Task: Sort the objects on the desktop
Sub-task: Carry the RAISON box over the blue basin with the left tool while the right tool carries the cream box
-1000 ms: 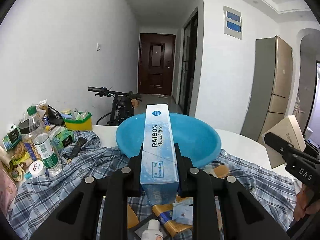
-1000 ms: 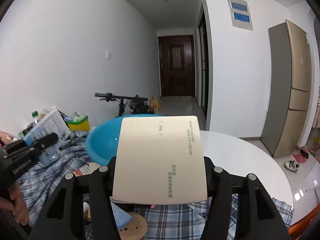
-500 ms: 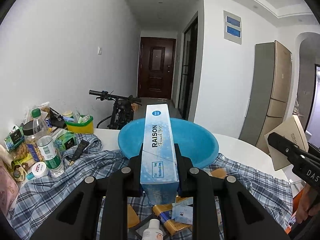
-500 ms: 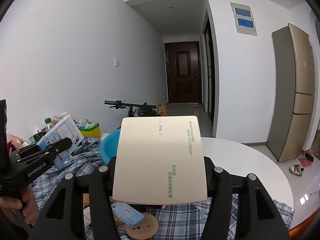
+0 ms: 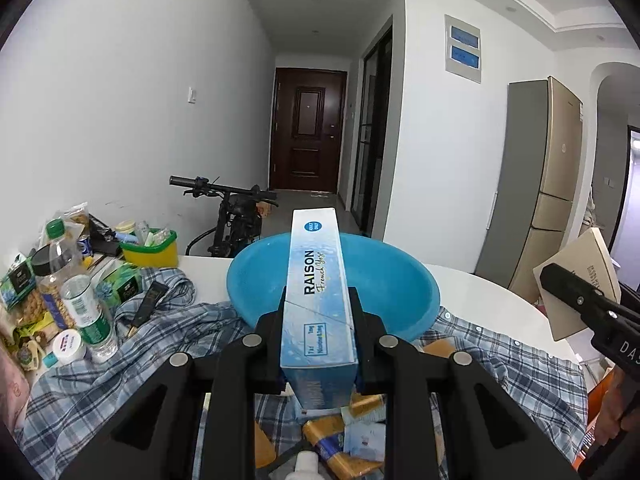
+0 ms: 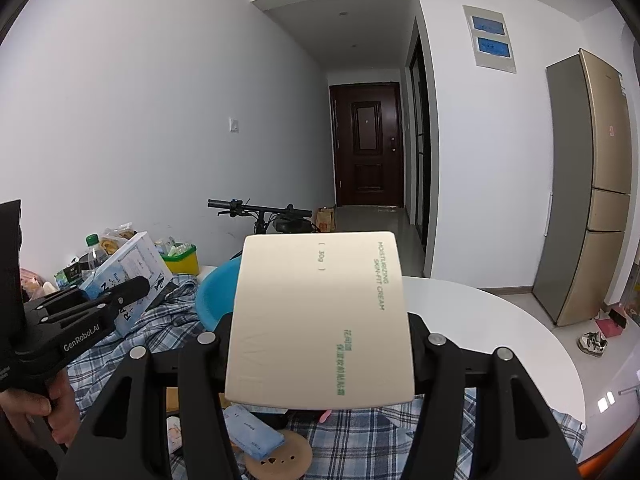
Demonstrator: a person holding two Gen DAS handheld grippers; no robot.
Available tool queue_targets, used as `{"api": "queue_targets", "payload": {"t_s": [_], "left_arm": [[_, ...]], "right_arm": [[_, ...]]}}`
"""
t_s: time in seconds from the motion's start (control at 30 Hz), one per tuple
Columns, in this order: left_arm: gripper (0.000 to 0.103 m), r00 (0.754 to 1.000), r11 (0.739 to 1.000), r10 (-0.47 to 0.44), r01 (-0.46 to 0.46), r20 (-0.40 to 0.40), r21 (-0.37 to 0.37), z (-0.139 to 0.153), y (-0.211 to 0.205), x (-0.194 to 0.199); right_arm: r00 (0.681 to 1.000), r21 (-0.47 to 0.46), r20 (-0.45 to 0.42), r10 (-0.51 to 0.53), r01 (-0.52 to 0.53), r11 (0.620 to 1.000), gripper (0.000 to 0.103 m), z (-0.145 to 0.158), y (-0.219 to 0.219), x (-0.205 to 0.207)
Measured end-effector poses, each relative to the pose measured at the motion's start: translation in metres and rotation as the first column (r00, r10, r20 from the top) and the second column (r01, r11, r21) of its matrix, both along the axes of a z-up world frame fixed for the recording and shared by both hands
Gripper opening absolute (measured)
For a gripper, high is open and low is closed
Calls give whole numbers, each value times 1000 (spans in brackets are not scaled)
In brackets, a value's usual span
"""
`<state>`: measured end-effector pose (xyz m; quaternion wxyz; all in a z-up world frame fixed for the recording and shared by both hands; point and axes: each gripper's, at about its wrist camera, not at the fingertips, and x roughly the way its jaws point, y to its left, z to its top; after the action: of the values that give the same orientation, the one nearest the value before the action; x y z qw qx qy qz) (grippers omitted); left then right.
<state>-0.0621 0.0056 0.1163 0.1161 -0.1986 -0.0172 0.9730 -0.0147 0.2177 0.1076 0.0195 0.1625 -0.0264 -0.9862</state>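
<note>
Carton (image 5: 319, 300) sits clamped between left claw (image 5: 319, 336) fingers; above basin (image 5: 396, 280).

Both boxes ride higher above the blue basin (image 5: 332, 280) (grips unchanged).

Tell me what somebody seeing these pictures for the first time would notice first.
Most likely the two boxes held up close to the cameras: a tall blue box clamped in the left hand-held gripper, and a flat cream box filling the right hand-held gripper. Behind them sits a big blue bowl on a plaid shirt spread over the white table, with bottles and snack packets crowded at its left edge.
</note>
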Motion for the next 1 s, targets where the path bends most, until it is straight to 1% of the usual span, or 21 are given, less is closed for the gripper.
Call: {"api": "queue_targets", "payload": {"t_s": [0.17, 0.27, 0.4, 0.57, 0.83, 0.9, 1.0], "left_arm": [[24, 1000, 1000, 18, -18, -23, -22, 4, 4, -23], [24, 1000, 1000, 15, -16, -13, -15, 3, 6, -40], [24, 1000, 1000, 12, -12, 2, -27, -2, 9, -62], [24, 1000, 1000, 8, -8, 27, -3, -3, 8, -90], [24, 1000, 1000, 23, -23, 7, 3, 5, 10, -125], [24, 1000, 1000, 12, -12, 13, 8, 7, 11, -134], [24, 1000, 1000, 16, -16, -4, -4, 10, 15, -143]], "right_arm": [[1000, 0, 6, -6, 6, 1000, 56, 2, 7, -24], [1000, -3, 17, -10, 10, 1000, 56, 2, 10, -40], [1000, -1, 28, 0, 0, 1000, 56, 2, 10, -57], [999, 10, 35, 13, -13, 1000, 56, 4, 4, -79], [999, 23, 28, 27, -28, 999, 56, 10, 0, -123], [999, 21, 25, 38, -39, 999, 56, 11, 0, -133], [999, 7, 23, 45, -45, 999, 56, 11, 3, -149]]}}
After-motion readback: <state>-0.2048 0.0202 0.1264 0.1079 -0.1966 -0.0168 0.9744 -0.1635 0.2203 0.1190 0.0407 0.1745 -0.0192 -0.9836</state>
